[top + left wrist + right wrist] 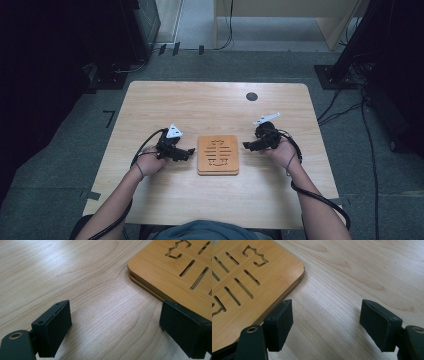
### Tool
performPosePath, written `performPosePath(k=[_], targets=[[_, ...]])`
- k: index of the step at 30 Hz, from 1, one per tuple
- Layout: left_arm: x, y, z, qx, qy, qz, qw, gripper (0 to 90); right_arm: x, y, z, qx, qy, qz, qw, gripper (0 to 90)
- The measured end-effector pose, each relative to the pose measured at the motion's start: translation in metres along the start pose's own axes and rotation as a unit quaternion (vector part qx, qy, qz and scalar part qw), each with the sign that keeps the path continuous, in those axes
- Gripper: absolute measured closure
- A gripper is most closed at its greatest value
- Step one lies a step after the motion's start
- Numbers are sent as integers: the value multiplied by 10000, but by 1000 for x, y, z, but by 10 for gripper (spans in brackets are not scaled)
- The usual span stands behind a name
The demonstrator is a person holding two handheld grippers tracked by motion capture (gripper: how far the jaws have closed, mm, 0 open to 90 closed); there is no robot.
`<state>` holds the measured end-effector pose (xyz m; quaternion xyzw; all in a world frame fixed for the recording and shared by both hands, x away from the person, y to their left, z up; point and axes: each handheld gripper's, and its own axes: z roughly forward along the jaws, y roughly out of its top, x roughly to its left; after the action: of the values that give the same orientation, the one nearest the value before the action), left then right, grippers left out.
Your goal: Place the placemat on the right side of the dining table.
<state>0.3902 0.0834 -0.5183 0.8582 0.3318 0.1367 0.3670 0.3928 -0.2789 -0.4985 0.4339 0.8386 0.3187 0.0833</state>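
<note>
1. The wooden board (218, 154), slotted and cut with patterns, is laid flat at the middle of the counter (210, 102), within reach of both hands.
2. The left gripper (189, 151) is held spread just beside the board's left edge, nothing pinched.
3. The right gripper (246, 145) is likewise spread at the right edge, apparently so that the board can be taken from both sides.

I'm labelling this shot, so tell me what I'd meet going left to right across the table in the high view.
Left gripper → wooden board → right gripper, all over the table.
</note>
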Motion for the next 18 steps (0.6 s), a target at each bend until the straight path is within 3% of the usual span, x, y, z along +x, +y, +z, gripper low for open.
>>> performPosePath(k=[5,10,18], targets=[[0,0,-1,25,9,-32,10000,96,2,1,2,7,34,-78,10000,265],[1,0,-4,49,-112,-274,9996,97,4,2,3,22,44,-122,9999,261],[-1,0,-6,88,-97,-193,9997,97,7,4,6,58,104,-236,9997,258]])
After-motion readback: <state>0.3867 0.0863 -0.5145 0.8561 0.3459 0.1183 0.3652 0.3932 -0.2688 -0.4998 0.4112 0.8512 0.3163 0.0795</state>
